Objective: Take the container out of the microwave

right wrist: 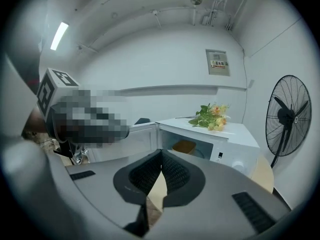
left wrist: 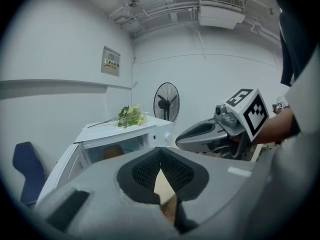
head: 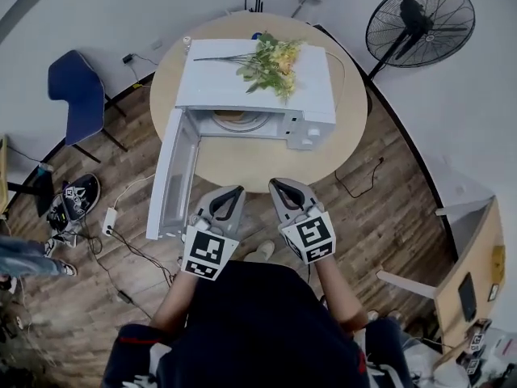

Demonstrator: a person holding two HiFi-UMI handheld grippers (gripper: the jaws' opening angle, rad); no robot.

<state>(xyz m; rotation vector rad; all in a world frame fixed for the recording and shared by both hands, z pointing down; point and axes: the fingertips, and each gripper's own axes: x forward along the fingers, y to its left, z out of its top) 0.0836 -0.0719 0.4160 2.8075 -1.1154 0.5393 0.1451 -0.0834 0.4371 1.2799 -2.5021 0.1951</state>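
Ahead, the container [right wrist: 184,147] sits far inside the open microwave [head: 206,87]. Left gripper [head: 229,192] and right gripper [head: 283,186] hang near, closed, empty.

Container [right wrist: 184,147] inside microwave [right wrist: 240,134]: in head view only a brownish sliver under the roof, rest hidden. In right gripper view it's small, so shape & contents can't be told. Tabletop [head: 242,164] behind microwave is hidden by its body. Blue item [head: 256,35] behind microwave is mostly covered by flowers [head: 271,65], can't ID. Wall panel [right wrist: 219,62] above microwave: print too small to read. Chair [left wrist: 27,171] left of microwave: only upper part shows.
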